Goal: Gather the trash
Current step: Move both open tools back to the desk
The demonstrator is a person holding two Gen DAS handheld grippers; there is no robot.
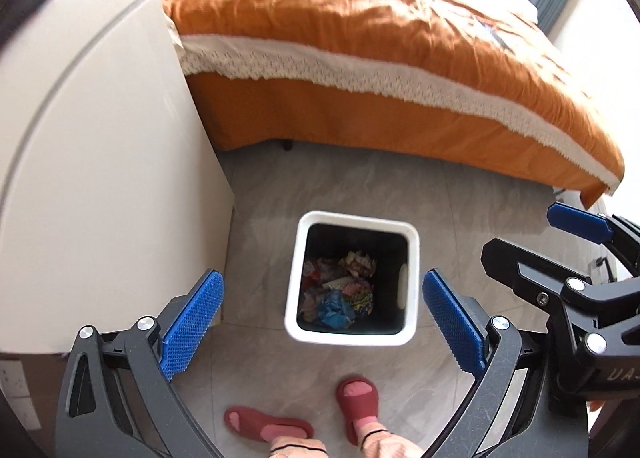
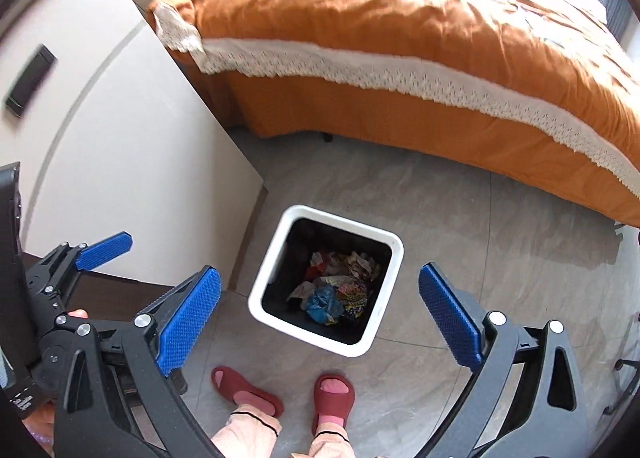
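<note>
Holding both tongs wide apart, nothing gripped | my left gripper and right gripper above the white trash bin | crumpled wrappers inside, on the tiled floor.

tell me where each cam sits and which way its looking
Left wrist: on the left claw, looking steeply down at the trash bin; the open right claw, slippered feet show.
Right wrist: on the right claw, facing down likewise; left claw at left edge.
Shared: bin, orange bed, feet.
</note>
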